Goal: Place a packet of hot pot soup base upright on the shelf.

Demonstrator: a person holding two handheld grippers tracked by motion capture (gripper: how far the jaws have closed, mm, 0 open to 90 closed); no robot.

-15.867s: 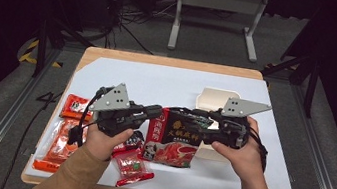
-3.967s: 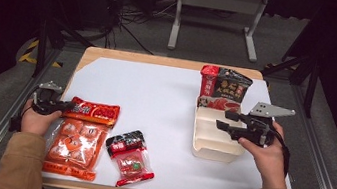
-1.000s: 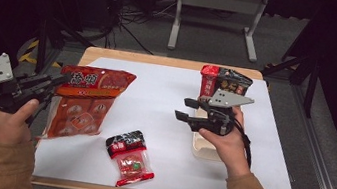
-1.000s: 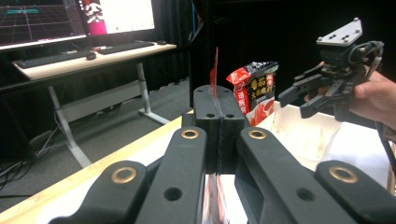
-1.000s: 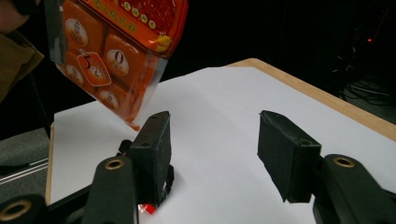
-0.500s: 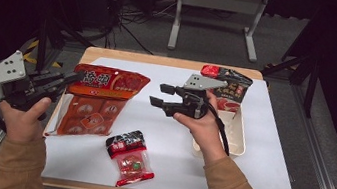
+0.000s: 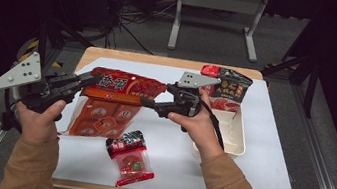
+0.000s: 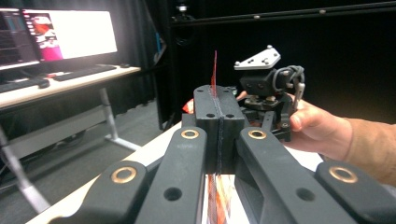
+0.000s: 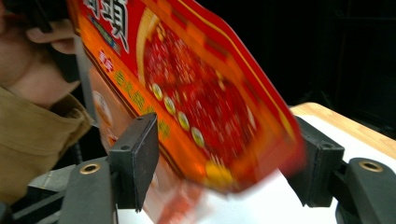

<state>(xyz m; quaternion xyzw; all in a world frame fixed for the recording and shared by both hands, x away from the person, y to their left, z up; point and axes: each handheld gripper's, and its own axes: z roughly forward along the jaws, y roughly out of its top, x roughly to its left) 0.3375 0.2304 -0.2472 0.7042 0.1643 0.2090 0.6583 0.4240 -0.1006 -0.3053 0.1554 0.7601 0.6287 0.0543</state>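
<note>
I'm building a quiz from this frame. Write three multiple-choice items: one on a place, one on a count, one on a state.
1. Where does the dark red-and-black packet stand?
A. in the white tray
B. on the floor
C. in the left gripper

2. How many packets are in the high view?
A. one
B. three
C. five

3. How does the left gripper stand?
A. wide open
B. shut on the large orange packet
C. lying on the table

Answers: 1 A, it rises from the tray's far end; 2 B, orange, dark, small red packet; 3 B, jaws pinch its edge.
</note>
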